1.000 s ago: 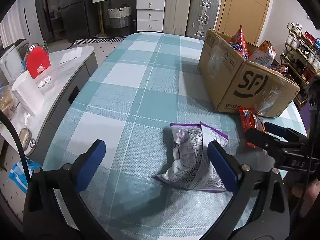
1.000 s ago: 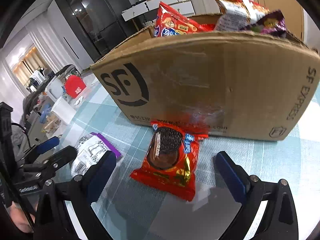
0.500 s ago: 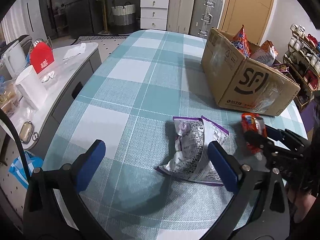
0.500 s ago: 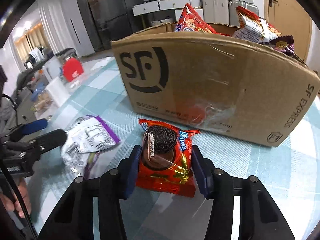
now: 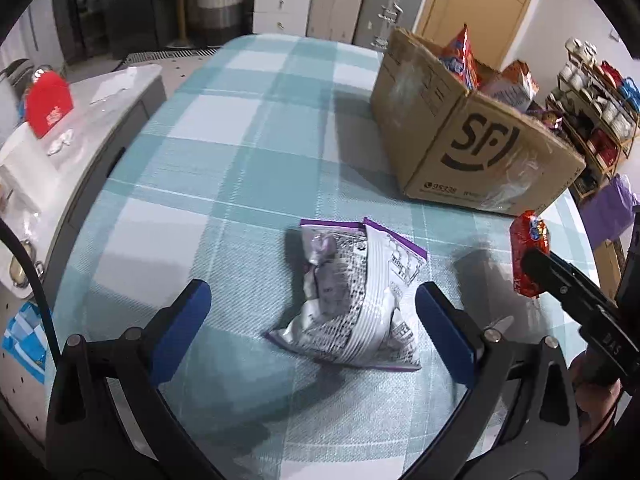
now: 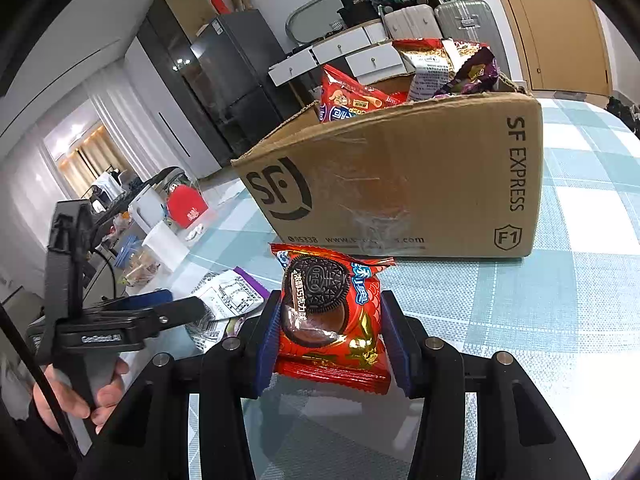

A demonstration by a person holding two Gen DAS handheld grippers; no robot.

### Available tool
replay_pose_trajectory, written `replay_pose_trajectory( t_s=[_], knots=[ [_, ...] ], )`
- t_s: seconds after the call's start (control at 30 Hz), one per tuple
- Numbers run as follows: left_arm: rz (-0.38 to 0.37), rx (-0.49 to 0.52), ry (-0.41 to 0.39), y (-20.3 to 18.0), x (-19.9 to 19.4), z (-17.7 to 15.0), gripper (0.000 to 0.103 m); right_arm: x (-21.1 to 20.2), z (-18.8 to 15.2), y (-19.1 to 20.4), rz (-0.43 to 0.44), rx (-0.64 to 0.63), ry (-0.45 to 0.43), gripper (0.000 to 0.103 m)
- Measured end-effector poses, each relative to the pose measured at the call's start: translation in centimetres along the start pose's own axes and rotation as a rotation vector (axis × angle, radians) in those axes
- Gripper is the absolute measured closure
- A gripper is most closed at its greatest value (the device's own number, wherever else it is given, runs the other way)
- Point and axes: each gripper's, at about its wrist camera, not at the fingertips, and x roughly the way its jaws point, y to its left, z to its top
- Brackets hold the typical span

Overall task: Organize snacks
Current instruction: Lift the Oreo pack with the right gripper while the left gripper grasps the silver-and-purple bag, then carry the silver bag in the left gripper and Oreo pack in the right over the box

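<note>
A cardboard box (image 5: 472,136) is set on the worktop (image 5: 224,168), toward its far right, with snack packets (image 6: 352,100) stood inside it. Nearer the camera, a crumpled snack bag (image 5: 352,292) is laid flat on the worktop, between the left claw's fingers (image 5: 180,324). To its right, an Oreo packet (image 6: 332,312) is held before the box.

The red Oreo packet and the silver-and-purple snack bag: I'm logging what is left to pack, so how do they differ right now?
The red Oreo packet is clamped in the shut right gripper and lifted off the checked tablecloth; the silver-and-purple snack bag lies loose on it between the open left gripper's fingers. The packet looks flat and smooth, the bag crumpled. The packet shows its printed front, the bag its text-covered back. Neither is in the cardboard box yet.
</note>
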Motion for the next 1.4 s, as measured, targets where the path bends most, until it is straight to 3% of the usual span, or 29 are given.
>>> replay_pose_trajectory(
  t_s=[0.2, 0.4, 0.5, 0.57, 0.63, 0.67, 0.73, 1.07, 1.4],
  knots=[
    [0.006, -0.007, 0.076, -0.3, 2.4, 0.6, 0.001, -1.1, 0.1, -2.1, 0.035, 0.063, -0.005, 0.055],
    [-0.003, -0.001, 0.073, -0.2, 3.0, 0.8, 0.004, -1.6, 0.1, -2.7, 0.061, 0.083, -0.017, 0.055],
    [-0.024, 0.03, 0.062, -0.4, 2.5, 0.5, 0.023, -2.0, 0.0, -3.2, 0.071, 0.099, -0.022, 0.055],
    [-0.065, 0.049, 0.06, -0.5, 2.0, 0.4, 0.05, -2.0, 0.0, -3.4, 0.075, 0.11, -0.027, 0.055],
    [-0.086, 0.063, 0.076, -0.5, 1.9, 0.4, 0.053, -2.1, -0.1, -3.6, 0.076, 0.114, -0.027, 0.055],
    [-0.131, 0.085, 0.08, -0.5, 1.8, 0.5, 0.059, -2.1, -0.1, -3.5, 0.077, 0.114, -0.027, 0.055],
    [-0.181, 0.093, 0.087, -0.2, 1.3, 0.7, 0.06, -2.2, -0.2, -3.4, 0.072, 0.109, -0.033, 0.055],
    [-0.207, 0.08, -0.034, 1.2, -6.1, 2.2, 0.06, -3.5, -0.4, -2.2, 0.046, 0.074, -0.087, 0.055],
    [-0.294, 0.138, -0.117, -1.7, -10.8, 5.4, 0.06, -10.5, 2.3, 0.3, 0.058, 0.025, -0.191, 0.055]
  ],
)
